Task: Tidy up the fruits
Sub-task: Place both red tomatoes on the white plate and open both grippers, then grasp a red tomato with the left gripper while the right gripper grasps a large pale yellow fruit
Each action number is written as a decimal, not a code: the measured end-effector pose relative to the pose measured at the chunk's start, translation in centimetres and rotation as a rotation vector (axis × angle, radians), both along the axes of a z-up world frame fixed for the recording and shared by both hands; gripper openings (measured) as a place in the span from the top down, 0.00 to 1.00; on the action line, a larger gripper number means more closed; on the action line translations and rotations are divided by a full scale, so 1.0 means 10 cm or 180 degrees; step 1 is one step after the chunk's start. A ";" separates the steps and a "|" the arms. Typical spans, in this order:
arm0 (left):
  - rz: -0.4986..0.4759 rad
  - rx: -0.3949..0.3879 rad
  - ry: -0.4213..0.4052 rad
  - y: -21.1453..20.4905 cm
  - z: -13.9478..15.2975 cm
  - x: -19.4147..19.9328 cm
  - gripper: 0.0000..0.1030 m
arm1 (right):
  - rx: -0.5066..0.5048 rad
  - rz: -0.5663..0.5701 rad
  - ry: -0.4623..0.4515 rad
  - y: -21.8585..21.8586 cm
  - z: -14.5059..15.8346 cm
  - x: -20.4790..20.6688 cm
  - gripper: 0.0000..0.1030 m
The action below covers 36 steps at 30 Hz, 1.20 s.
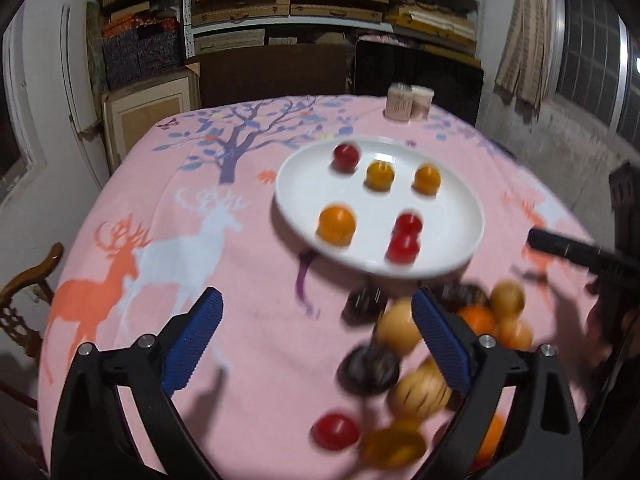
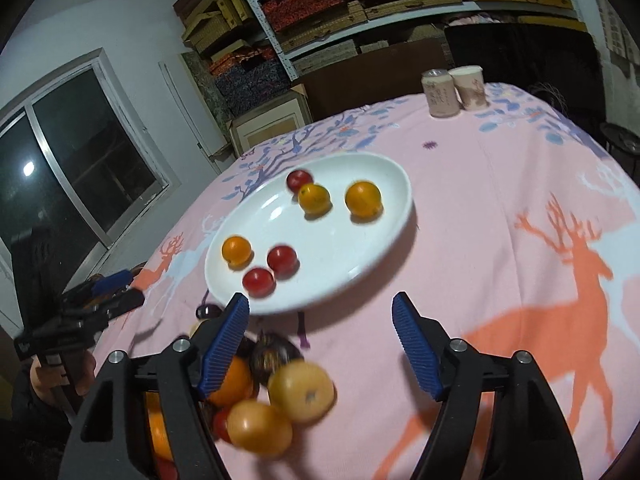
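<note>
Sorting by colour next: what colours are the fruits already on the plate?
Three red, three orange-yellow on the white plate; right wrist view.

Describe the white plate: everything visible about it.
The plate is round, white, glossy and shallow, ceramic by its look, with a low raised rim. It lies flat on the pink deer-print tablecloth, past the loose fruit pile. Six small fruits sit on it: three red, three orange-yellow, two of the red ones touching. No gripper touches it; both are open and short of its near rim. Its underside is hidden.
</note>
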State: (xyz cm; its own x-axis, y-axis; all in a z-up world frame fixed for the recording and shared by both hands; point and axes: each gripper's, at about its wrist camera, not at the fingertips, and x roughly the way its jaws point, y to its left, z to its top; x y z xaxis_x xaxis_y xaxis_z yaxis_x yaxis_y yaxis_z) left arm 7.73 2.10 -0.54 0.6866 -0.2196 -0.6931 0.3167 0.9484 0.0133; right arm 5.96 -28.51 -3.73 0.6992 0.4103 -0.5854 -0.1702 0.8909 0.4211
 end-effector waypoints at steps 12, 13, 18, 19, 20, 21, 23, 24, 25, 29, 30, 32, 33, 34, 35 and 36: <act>-0.0038 -0.0019 0.0450 0.26 -0.46 -0.32 0.39 | -0.0321 0.0031 -0.0016 0.12 -0.08 -0.46 0.28; -0.0022 -0.0060 0.0490 0.26 -0.48 -0.30 0.39 | -0.0323 0.0017 -0.0016 0.11 -0.08 -0.47 0.28; 0.0352 0.0102 0.0386 0.47 -0.37 -0.23 0.39 | -0.0275 -0.0019 0.0012 0.05 -0.12 -0.48 0.28; 0.0500 0.0157 0.0340 0.56 -0.34 -0.22 0.40 | -0.0264 -0.0013 0.0016 0.05 -0.13 -0.48 0.28; 0.0603 0.0122 0.0333 0.64 -0.32 -0.21 0.40 | -0.0254 -0.0006 0.0026 0.05 -0.15 -0.47 0.28; 0.0637 0.0020 0.0348 0.70 -0.28 -0.20 0.40 | -0.0251 -0.0003 0.0043 0.05 -0.17 -0.46 0.28; 0.0507 -0.0071 0.0348 0.68 -0.24 -0.24 0.39 | -0.0240 0.0009 0.0051 0.06 -0.18 -0.44 0.28; 0.0386 -0.0030 0.0350 0.60 -0.25 -0.27 0.38 | -0.0236 0.0016 0.0043 0.06 -0.17 -0.45 0.28; 0.0244 0.0041 0.0382 0.49 -0.29 -0.31 0.38 | -0.0232 0.0022 0.0041 0.06 -0.17 -0.44 0.28; 0.0081 0.0226 0.0474 0.28 -0.46 -0.34 0.38 | -0.0205 0.0033 0.0063 0.04 -0.19 -0.44 0.28; 0.0118 0.0232 0.0519 0.28 -0.52 -0.31 0.38 | -0.0199 0.0035 0.0063 0.04 -0.19 -0.44 0.28; 0.0183 0.0216 0.0558 0.30 -0.60 -0.25 0.39 | -0.0202 0.0042 0.0061 0.04 -0.19 -0.44 0.28; 0.0206 0.0197 0.0522 0.31 -0.62 -0.23 0.39 | -0.0210 0.0052 0.0060 0.05 -0.19 -0.43 0.28; 0.0249 0.0182 0.0488 0.33 -0.62 -0.21 0.43 | -0.0221 0.0057 0.0063 0.05 -0.19 -0.43 0.28; 0.0268 0.0153 0.0472 0.33 -0.62 -0.20 0.51 | -0.0234 0.0059 0.0066 0.06 -0.19 -0.43 0.28; 0.0262 0.0113 0.0452 0.34 -0.60 -0.18 0.54 | -0.0246 0.0063 0.0065 0.07 -0.19 -0.43 0.28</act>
